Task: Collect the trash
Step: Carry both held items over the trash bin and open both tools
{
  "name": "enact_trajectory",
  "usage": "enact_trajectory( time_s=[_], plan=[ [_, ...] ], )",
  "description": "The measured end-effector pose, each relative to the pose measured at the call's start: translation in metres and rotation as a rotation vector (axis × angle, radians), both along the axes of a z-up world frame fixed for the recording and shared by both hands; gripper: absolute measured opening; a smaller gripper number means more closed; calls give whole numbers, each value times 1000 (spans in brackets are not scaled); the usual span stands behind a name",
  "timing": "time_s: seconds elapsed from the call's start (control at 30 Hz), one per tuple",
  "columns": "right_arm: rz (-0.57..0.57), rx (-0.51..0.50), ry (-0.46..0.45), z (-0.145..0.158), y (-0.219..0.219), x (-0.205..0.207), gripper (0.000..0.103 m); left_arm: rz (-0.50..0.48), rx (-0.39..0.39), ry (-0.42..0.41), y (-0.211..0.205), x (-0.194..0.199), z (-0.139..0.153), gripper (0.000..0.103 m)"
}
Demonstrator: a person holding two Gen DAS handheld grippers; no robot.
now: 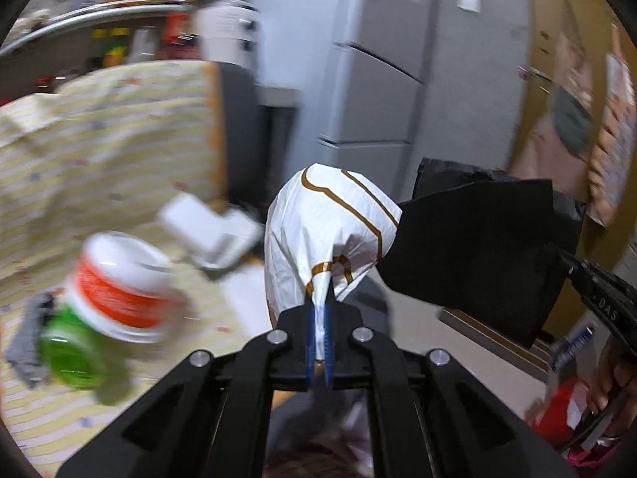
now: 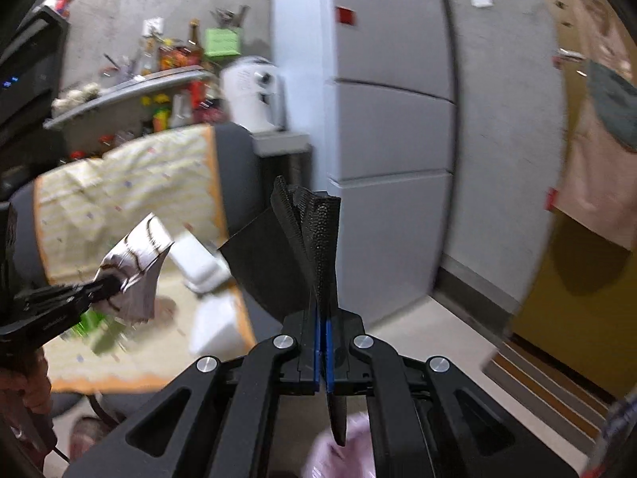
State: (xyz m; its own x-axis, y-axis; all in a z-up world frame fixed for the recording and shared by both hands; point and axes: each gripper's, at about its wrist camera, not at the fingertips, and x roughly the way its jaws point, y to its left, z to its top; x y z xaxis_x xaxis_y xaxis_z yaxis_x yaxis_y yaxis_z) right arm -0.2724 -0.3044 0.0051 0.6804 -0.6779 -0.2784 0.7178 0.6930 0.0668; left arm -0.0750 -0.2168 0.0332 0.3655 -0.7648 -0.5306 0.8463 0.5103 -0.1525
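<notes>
Up close in the left wrist view, the left gripper (image 1: 320,330) is clenched on a white wrapper with brown lines (image 1: 330,235), a bunched neck of it pinched between the blue pads (image 1: 327,330) while the rest puffs out above the fingertips, clear of the table. Just to its right hangs a black trash bag (image 1: 477,247), whose edge the right gripper (image 2: 323,330) has clamped; in the right wrist view a folded strip of that black plastic stands up from the closed jaws and a tail of it hangs below them. The wrapper and the bag edge sit very near each other, though whether they touch cannot be told. The same right view shows the left gripper from the side at the far left, carried by a hand (image 2: 28,390), with the crumpled wrapper at its tip. Behind and to the left lies a table under a yellow striped cloth (image 1: 103,131), and on it stand a blurred tub with an orange band (image 1: 119,286), a green lidded thing beside it (image 1: 71,354) and a white box (image 1: 211,231). A grey fridge (image 2: 394,127) rises behind, next to a cluttered shelf (image 2: 131,87).
</notes>
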Motion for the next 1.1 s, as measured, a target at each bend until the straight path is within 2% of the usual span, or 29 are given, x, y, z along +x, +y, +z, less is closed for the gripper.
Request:
enact_trajectory(
  time_s=[0.1, 0.23, 0.43, 0.57, 0.63, 0.7, 0.8, 0.9, 1.0, 1.1],
  plan=[
    [-78, 86, 53, -31, -4, -23, 2, -88, 17, 28, -26, -19, -18, 1],
    [-132, 215, 112, -70, -22, -31, 2, -161, 63, 50, -47, -38, -37, 1],
    [-138, 348, 188, -119, -49, -25, 3, -231, 91, 79, -62, -50, -55, 1],
    [-141, 423, 196, -143, -62, -27, 9, -300, 134, 113, -77, -59, -77, 1],
    [-160, 452, 178, -147, -68, -32, 25, -334, 175, 138, -87, -62, -93, 1],
    [-179, 447, 162, -146, -70, -38, 40, -364, 203, 156, -95, -66, -103, 1],
    [-205, 398, 91, -132, -68, -50, 40, -432, 255, 164, -110, -75, -116, 1],
    [-238, 279, 11, -105, -60, -62, 40, -519, 312, 148, -127, -91, -127, 1],
    [-264, 190, -12, -88, -56, -71, 40, -599, 379, 152, -149, -105, -143, 2],
    [-263, 166, -22, -82, -58, -74, 42, -631, 439, 134, -167, -117, -159, 3]
  ],
)
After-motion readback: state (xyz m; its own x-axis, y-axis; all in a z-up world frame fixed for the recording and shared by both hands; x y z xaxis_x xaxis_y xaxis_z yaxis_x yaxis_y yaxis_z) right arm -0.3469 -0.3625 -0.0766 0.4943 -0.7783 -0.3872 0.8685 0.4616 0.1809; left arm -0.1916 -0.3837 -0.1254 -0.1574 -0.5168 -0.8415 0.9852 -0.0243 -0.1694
